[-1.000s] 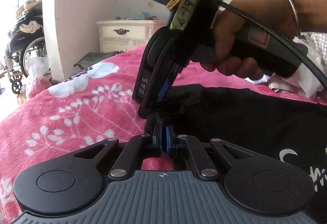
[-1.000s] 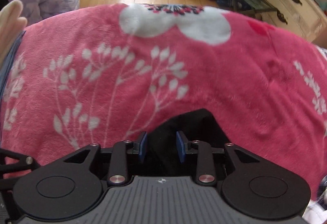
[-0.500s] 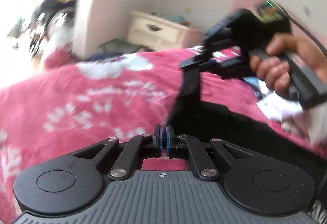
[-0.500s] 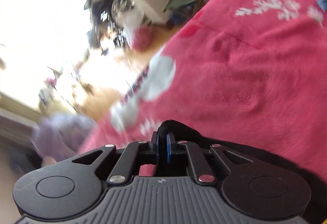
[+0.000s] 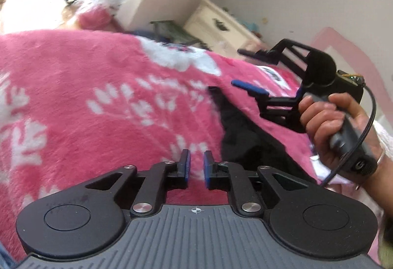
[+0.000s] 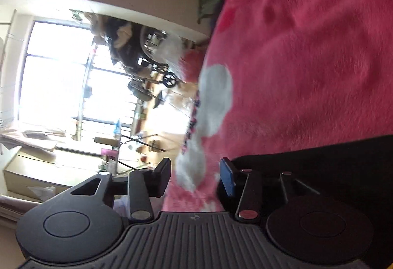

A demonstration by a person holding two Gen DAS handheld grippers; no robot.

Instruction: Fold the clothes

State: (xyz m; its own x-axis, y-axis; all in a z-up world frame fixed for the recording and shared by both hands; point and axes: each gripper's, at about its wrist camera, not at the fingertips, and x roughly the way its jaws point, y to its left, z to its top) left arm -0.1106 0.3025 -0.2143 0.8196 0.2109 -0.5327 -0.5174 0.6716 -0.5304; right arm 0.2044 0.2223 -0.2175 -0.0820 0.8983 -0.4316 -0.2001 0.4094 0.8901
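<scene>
A pink fleece blanket (image 5: 103, 87) with white flower and branch prints covers the bed. On it lies the black garment (image 5: 243, 131), stretched between the two grippers. The left gripper (image 5: 195, 166) has just been opening; its jaws stand slightly apart over bare blanket, holding nothing. The right gripper (image 5: 242, 69), gripped by a hand (image 5: 329, 121), has also just been opening, its jaws spread wide and empty. Beyond the bed stand a cream dresser (image 5: 221, 28) against a pale wall, a wheelchair (image 6: 137, 48) and a bright window (image 6: 56, 72).
</scene>
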